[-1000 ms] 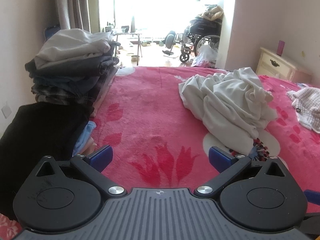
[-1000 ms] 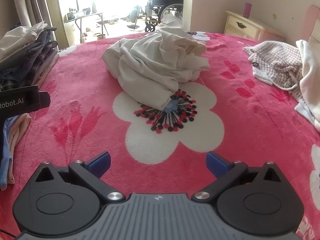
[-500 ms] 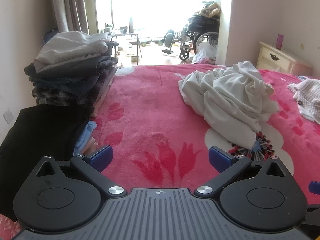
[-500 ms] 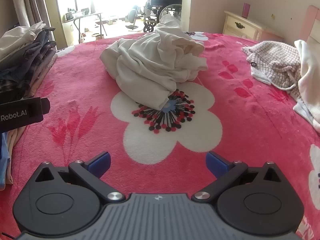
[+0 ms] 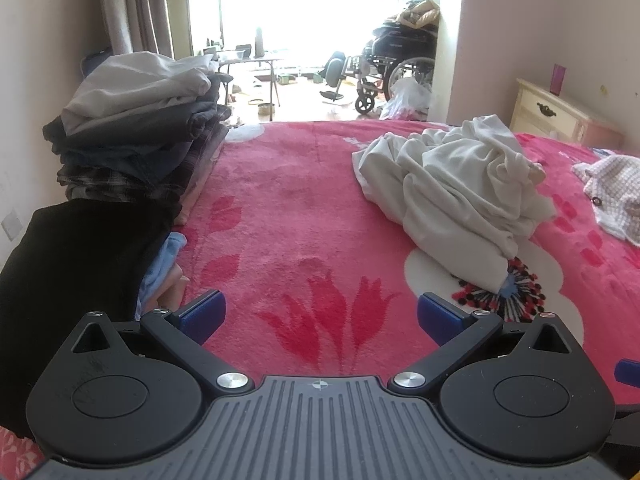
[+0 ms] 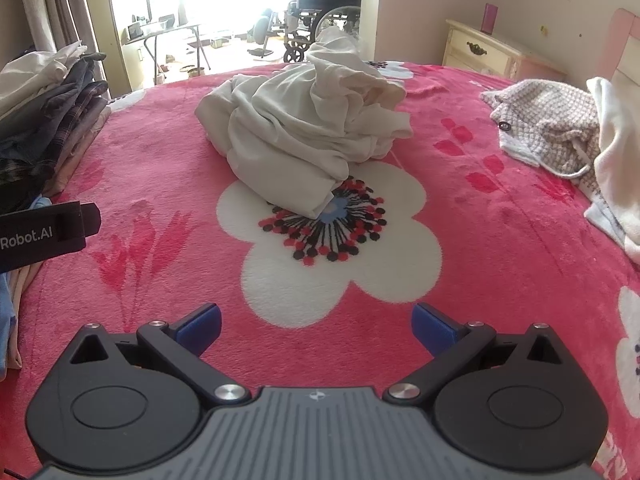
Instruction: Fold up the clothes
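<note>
The crumpled white garment (image 6: 304, 128) is lying on the bed (image 6: 460, 208), dead ahead of the right gripper (image 6: 316, 322); the left gripper (image 5: 320, 312) is facing it rightward. Both grippers' fingers are spreading wide, holding nothing.

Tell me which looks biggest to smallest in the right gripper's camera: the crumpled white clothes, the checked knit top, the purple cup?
1. Crumpled white clothes
2. Checked knit top, partly hidden
3. Purple cup, though it stands farthest away

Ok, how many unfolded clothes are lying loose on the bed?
3: a white heap mid-bed, a checked knit top further right, and a cream piece at the right edge. More may lie out of view.
</note>
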`<action>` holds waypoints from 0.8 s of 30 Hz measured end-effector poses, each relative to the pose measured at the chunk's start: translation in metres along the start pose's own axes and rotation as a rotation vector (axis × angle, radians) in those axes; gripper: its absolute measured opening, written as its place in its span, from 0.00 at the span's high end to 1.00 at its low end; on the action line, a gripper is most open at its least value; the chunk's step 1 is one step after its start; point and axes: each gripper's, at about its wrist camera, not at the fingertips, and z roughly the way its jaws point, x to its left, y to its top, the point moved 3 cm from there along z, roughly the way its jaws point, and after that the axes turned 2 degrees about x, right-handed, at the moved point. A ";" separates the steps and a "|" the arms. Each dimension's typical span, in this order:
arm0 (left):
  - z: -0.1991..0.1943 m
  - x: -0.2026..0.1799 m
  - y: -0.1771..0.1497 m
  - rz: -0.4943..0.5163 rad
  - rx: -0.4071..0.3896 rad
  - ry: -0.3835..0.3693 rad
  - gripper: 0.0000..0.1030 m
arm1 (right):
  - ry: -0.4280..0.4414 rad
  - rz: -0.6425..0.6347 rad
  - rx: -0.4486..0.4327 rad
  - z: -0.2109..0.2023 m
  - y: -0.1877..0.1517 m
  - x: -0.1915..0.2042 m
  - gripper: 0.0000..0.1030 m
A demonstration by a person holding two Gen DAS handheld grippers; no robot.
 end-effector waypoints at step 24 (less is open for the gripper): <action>0.064 -0.098 0.065 0.179 -0.168 -0.371 0.00 | -0.044 0.042 -0.263 0.015 0.045 -0.114 0.00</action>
